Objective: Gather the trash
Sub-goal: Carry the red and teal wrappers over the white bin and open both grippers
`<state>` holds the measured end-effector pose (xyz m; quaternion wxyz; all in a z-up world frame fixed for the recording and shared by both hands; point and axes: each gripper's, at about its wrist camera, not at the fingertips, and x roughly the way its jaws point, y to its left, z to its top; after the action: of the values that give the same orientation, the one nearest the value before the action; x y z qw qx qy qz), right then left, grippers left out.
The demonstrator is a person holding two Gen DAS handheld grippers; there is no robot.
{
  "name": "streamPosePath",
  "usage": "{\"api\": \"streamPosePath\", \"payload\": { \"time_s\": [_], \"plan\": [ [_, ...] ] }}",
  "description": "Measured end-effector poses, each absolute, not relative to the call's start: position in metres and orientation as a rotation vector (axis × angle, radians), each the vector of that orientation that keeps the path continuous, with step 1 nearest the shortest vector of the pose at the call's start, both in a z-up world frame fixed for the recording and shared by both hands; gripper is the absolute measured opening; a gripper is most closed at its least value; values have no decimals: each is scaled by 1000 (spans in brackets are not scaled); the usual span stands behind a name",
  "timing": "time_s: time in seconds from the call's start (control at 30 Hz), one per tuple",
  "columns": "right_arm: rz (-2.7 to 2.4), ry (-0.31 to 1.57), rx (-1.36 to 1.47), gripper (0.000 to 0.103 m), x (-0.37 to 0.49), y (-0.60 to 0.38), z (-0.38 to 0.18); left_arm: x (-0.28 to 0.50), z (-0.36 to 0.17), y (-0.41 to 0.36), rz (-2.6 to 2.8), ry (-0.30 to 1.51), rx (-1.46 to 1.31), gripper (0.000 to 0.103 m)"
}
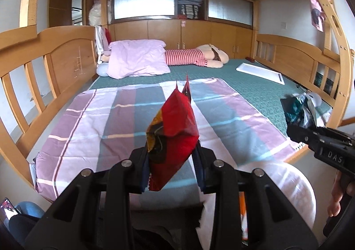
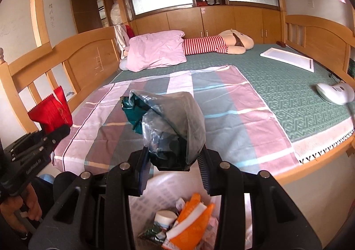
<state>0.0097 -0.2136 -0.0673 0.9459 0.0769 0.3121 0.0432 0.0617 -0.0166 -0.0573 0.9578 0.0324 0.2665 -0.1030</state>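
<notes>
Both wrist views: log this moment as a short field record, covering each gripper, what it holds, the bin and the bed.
left gripper: shut on red snack wrapper
right gripper: shut on crumpled silver and teal wrapper
trash bin: white, below the right gripper, already holds orange packaging and other scraps
bed: green mat, striped sheet spread in front
also on bed: pink pillow, plush doll, white tray

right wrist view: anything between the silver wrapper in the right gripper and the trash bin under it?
Nothing. In the right wrist view the silver wrapper, clamped in the right gripper, hangs over the white bin; only air between them.
</notes>
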Motion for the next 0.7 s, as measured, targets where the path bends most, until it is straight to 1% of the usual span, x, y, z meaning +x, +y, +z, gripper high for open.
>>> {"api": "streamPosePath", "payload": {
  "time_s": [0.47,0.63,0.7],
  "plan": [
    [71,654,154,39,-35,-233,-72,25,-71,-43,-292,562,110,34],
    [73,731,143,39,-35,-231,-98,29,-83,-49,-313,603,114,34],
    [70,792,141,39,-32,-226,-115,29,-86,-51,-317,614,114,34]
  ]
}}
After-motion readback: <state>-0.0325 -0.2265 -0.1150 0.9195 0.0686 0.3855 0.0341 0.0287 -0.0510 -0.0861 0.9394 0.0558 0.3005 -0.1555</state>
